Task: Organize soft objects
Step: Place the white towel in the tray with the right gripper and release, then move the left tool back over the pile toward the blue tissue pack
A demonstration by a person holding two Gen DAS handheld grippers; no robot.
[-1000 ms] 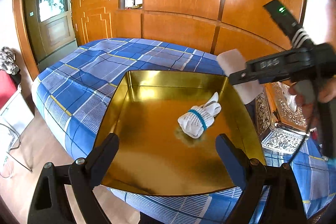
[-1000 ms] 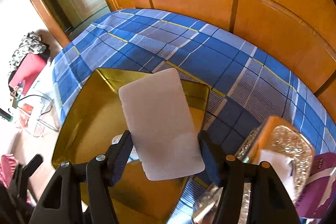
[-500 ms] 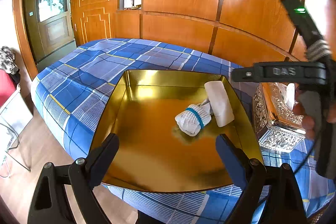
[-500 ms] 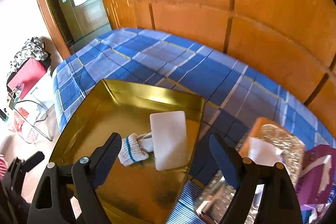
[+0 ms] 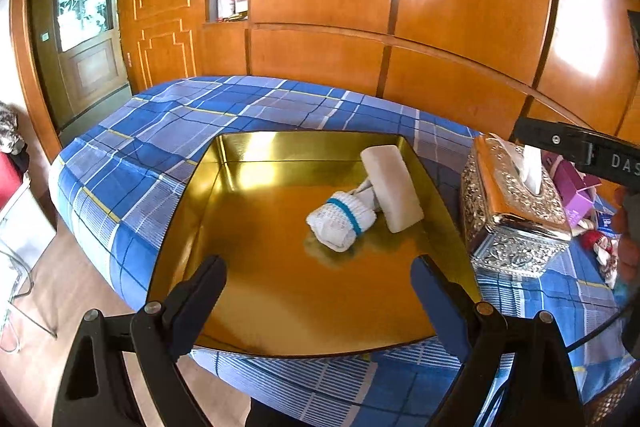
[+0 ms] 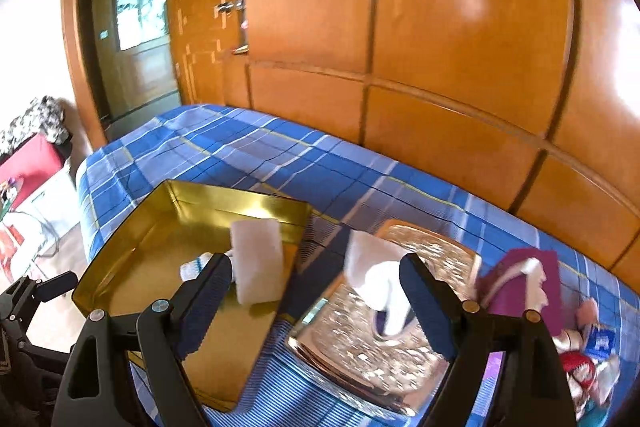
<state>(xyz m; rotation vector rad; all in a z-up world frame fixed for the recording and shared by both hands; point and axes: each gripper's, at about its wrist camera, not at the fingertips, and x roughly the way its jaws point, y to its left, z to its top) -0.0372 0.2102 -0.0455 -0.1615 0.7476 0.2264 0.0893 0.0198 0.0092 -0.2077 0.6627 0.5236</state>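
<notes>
The wooden wall panels (image 5: 460, 7) fill the back of both views, their top and right edges cut off by the fisheye border; a niche in them holds small things too blurred to name. Below them the bed (image 5: 160, 155) with its blue plaid cover runs out of frame at the right, and its near edge is hidden behind the gripper bodies. On it sits the gold tray (image 5: 224, 227); from the right wrist its near right corner is hidden behind the gripper finger. Just beside the tray's right wall stands the ornate silver tissue box (image 5: 516, 239), a white tissue standing out of its top; in the right view it is smeared by motion blur. Past the box lie a purple packet (image 6: 520, 287) and some red and white bits, too blurred and cut off to identify. Inside the tray, toward its right wall, the white sponge (image 5: 392, 193) lies flat, touching the rolled white sock (image 5: 340, 221) with a teal band, part of whose loose end is hidden under the sponge; from the right wrist the sock is mostly hidden behind a finger. The left gripper (image 5: 318, 291) hangs over the tray's near edge, spread wide and holding nothing; the right gripper (image 6: 316, 291) is likewise parted and bare, over the gap between tray and tissue box.
</notes>
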